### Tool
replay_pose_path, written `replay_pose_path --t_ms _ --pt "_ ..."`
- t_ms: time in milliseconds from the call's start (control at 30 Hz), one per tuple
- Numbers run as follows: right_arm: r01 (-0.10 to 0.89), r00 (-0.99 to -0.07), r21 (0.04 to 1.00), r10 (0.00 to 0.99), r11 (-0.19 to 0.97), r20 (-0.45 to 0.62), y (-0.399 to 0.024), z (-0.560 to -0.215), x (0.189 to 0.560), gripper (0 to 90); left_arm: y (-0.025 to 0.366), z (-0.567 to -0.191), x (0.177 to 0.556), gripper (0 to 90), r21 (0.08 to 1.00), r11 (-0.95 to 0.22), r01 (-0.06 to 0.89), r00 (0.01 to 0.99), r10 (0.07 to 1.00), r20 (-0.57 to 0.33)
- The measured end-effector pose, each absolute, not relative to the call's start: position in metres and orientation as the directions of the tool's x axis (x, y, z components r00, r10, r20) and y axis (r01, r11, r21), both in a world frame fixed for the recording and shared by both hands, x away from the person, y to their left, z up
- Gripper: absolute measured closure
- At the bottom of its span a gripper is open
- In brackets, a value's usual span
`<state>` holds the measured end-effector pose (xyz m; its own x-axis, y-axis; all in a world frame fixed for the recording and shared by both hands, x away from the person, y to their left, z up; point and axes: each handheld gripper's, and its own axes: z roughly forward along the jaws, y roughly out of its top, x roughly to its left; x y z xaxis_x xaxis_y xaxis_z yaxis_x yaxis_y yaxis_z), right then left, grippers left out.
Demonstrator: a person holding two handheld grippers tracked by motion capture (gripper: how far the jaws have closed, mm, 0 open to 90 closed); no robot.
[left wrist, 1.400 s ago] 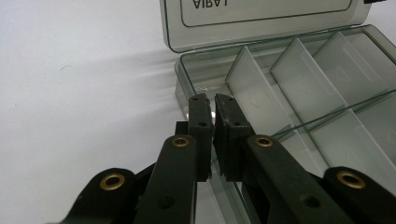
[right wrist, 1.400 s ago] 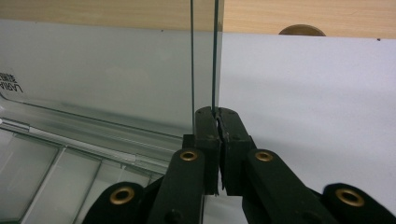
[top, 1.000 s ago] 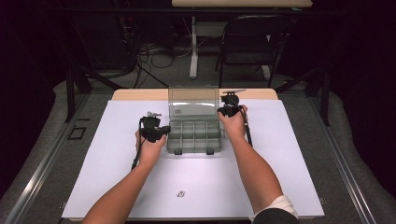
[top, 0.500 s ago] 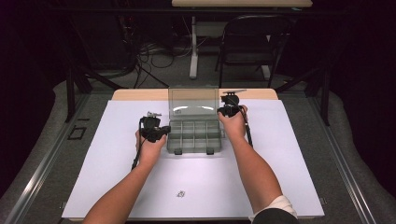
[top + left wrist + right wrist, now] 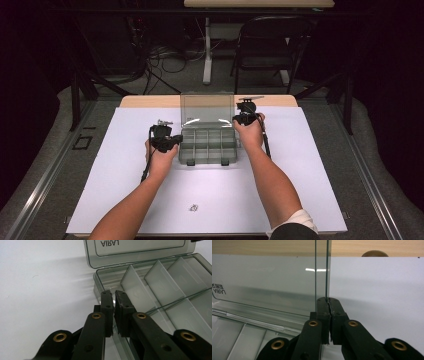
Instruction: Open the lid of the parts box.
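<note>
A smoky clear organiser box (image 5: 207, 146) with several divided compartments (image 5: 160, 287) sits on the white sheet at mid-table. Its lid (image 5: 207, 107) stands upright at the back. My left gripper (image 5: 171, 144) is at the box's left side. In the left gripper view its jaws (image 5: 114, 293) are pinched together on the box's near side wall (image 5: 98, 287). My right gripper (image 5: 242, 120) is at the lid's right end. In the right gripper view its jaws (image 5: 328, 299) are closed on the lid's thin side edge (image 5: 322, 270), with the lid panel (image 5: 262, 285) to the left.
A white sheet (image 5: 310, 165) covers the wooden table (image 5: 150, 101). A tiny object (image 5: 194, 207) lies on the sheet near the front edge, between the forearms. A black chair (image 5: 270, 45), a table leg and cables stand beyond the table's far edge.
</note>
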<state>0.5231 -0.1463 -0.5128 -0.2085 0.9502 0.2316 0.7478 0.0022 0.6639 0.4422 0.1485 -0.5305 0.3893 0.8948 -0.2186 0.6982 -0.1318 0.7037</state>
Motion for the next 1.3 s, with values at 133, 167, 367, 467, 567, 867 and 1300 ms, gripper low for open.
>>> replay_pose_path --t_ms 133,167,367,467,567,867,1300 --pt "0.747 -0.207 0.665 0.949 -0.003 0.237 -0.1469 -0.5141 0.5241 88.3 0.1486 -0.5305 0.4421 85.5 0.704 -0.132 0.698 0.390 0.895 -0.218" --pt "0.747 -0.205 0.665 0.950 -0.004 0.237 -0.1469 -0.5143 0.5243 88.3 0.1484 -0.5305 0.4421 85.6 0.704 -0.132 0.698 0.388 0.896 -0.217" --pt "0.749 -0.205 0.662 0.947 -0.012 0.249 -0.1478 -0.5152 0.5248 88.3 0.1485 -0.5308 0.4419 85.5 0.705 -0.130 0.697 0.388 0.896 -0.218" --pt "0.751 -0.201 0.660 0.947 -0.016 0.251 -0.1477 -0.5153 0.5250 88.3 0.1486 -0.5308 0.4419 85.5 0.705 -0.133 0.696 0.389 0.895 -0.216" --pt "0.750 -0.201 0.662 0.947 -0.017 0.251 -0.1475 -0.5156 0.5252 88.3 0.1485 -0.5308 0.4419 85.6 0.705 -0.131 0.697 0.388 0.896 -0.217" --pt "0.750 -0.198 0.662 0.947 -0.018 0.251 -0.1476 -0.5168 0.5260 88.4 0.1486 -0.5307 0.4420 85.5 0.705 -0.129 0.697 0.387 0.896 -0.219" --pt "0.754 -0.192 0.657 0.950 -0.017 0.245 -0.1472 -0.5183 0.5267 88.7 0.1489 -0.5309 0.4419 85.5 0.706 -0.129 0.697 0.390 0.894 -0.221"
